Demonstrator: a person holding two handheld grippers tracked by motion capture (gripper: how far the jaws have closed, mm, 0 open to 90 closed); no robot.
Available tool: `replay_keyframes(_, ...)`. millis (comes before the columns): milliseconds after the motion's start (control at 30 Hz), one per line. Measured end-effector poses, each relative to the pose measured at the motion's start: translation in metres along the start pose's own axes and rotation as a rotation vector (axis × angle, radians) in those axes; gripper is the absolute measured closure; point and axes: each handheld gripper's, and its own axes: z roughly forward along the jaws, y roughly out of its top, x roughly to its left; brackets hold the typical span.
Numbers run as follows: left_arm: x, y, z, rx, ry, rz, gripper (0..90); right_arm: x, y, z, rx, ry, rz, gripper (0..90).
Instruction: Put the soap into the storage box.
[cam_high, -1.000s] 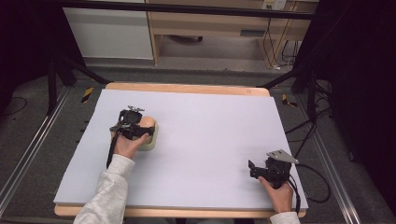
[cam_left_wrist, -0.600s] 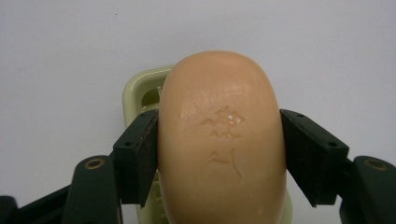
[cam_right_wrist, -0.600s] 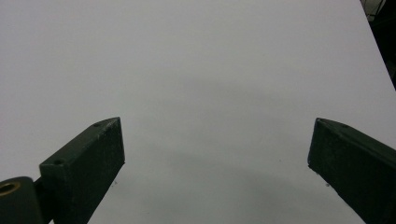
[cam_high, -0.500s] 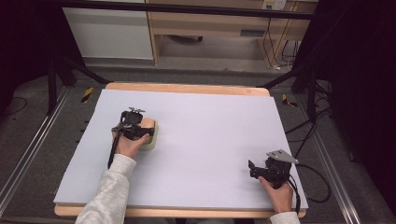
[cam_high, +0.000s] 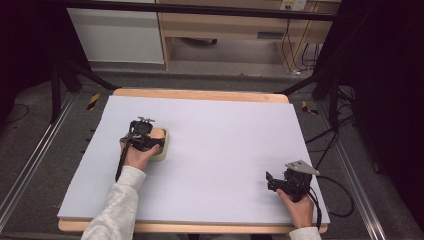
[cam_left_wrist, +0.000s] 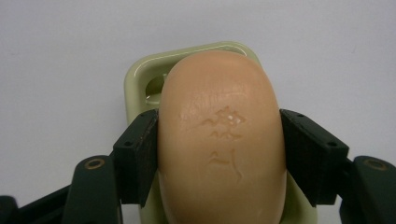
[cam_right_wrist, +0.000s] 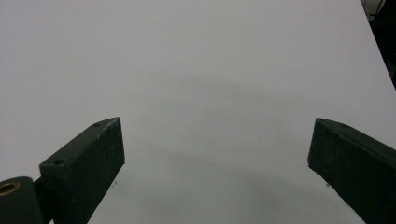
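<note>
While the left gripper (cam_left_wrist: 219, 158) pressed its jaws against both long sides of a peach-coloured bar of soap (cam_left_wrist: 222, 140), the bar lay in a pale green soap dish (cam_left_wrist: 140, 77) on the left part of the table (cam_high: 225, 135). Faint marks were embossed on the bar's top face, and a corner of the dish's inside showed beyond its far left end. In the high view the left hand (cam_high: 136, 156) covered most of the dish. Near the table's front right corner, the right gripper (cam_right_wrist: 217, 154) rested low over the bare white surface, jaws spread wide apart, holding nothing.
</note>
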Motion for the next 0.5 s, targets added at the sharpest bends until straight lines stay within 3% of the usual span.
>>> replay_keyframes(500, 0.0006, -0.0013, 0.0043, 0.007, 0.010, -0.010, 31.6, -0.0003, 0.0000, -0.0002, -0.001, 0.001, 0.003, 4.1)
